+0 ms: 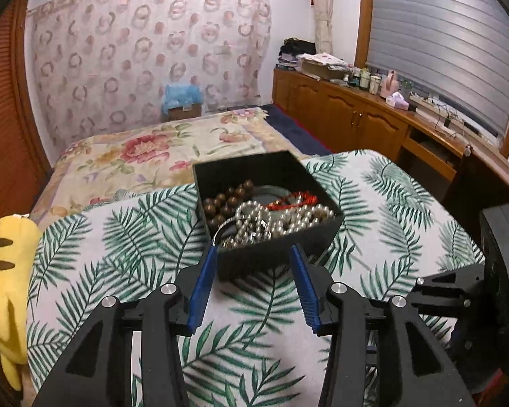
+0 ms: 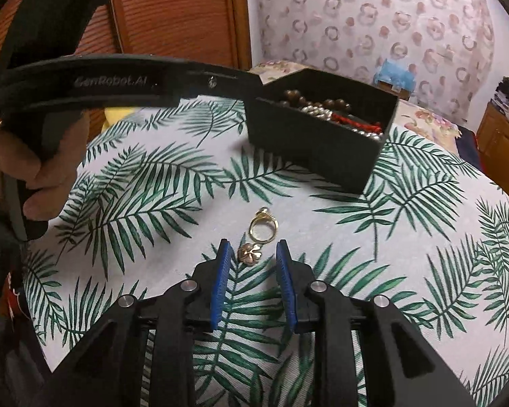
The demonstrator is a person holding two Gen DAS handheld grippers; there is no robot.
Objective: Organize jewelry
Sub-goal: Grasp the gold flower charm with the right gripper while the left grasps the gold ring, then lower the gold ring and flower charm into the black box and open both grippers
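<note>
Left wrist view looks forward and downward along its jaws, close to the black box [image 1: 268,210] on the leaf-print worktop [image 1: 118,237], facing the bed and window. Right wrist view tilts down, close over the worktop, the box farther off. Both share box and worktop.

In the right wrist view the leaf-print tablecloth [image 2: 373,254] lies bare at centre and right, offering open passage. The black box [image 2: 322,146] blocks the upper middle. A gold ring [image 2: 263,228] and a small flower charm [image 2: 250,253] sit low at centre. The left gripper's body [image 2: 125,81] and the hand [image 2: 37,169] holding it bar the upper left
</note>
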